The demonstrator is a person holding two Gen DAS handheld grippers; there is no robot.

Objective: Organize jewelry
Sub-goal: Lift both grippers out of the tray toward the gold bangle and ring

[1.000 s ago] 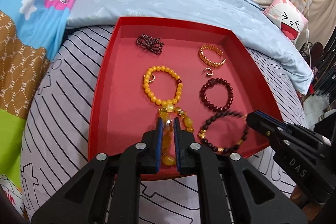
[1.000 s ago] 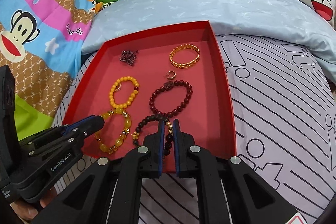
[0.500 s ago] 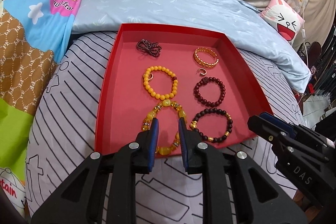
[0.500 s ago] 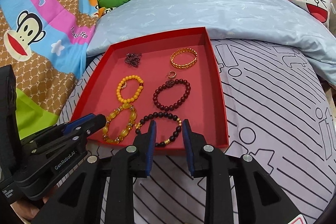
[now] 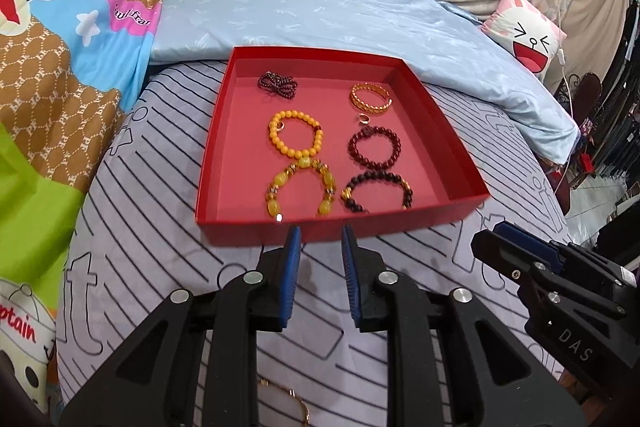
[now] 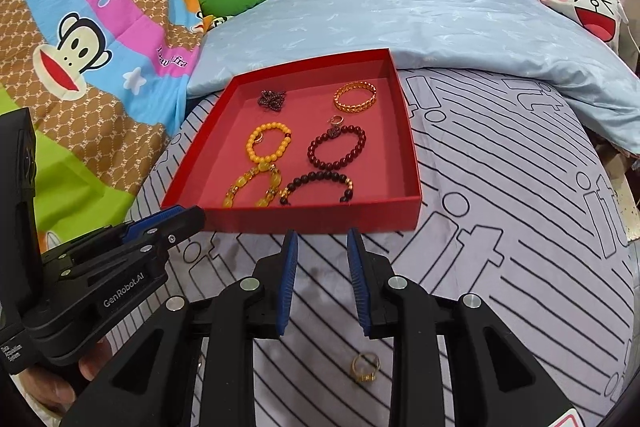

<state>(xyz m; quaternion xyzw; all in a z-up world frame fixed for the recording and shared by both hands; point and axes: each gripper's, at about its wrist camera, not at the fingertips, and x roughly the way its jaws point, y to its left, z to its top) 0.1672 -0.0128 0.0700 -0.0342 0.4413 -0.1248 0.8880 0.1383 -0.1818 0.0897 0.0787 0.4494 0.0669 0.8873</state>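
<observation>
A shallow square red tray [image 5: 464, 205] of stiff card, its floor a softer matte red, sits on a grey bedsheet [image 5: 152, 227] printed with black stripes and outlined letters. Seven pieces of jewelry lie in it in two columns. At 11 o'clock inside the tray is a bunched strand of tiny dark garnet beads [image 5: 277, 81]. Below it lies an opaque yellow bead bracelet [image 5: 296, 139], round and smooth, and touching its lower edge a chunky translucent amber bracelet [image 5: 301, 190] with glossy oval stones and small metal spacers. At 1 o'clock is a woven gold bangle [image 5: 370, 98]; just beneath it a small gold ring [image 5: 364, 119], then a dark red bead bracelet [image 5: 374, 147], and at 5 o'clock a near-black bead bracelet [image 5: 376, 191] with gold accents.

Two more pieces lie loose on the sheet outside the tray: a gold ring [image 6: 366, 367] under the right gripper, and a thin chain [image 5: 286, 401], partly hidden, under the left.

The left gripper [image 5: 320, 239] hangs just short of the tray's near wall, its blue ribbed pads parted with nothing between them; its jaws have just been opening. The right gripper [image 6: 322, 241] likewise hangs before the near wall, jaws released and holding nothing.

A pale blue satin quilt [image 5: 320, 11] lies at 12 o'clock, a cartoon monkey blanket [image 6: 80, 39] at 9.
</observation>
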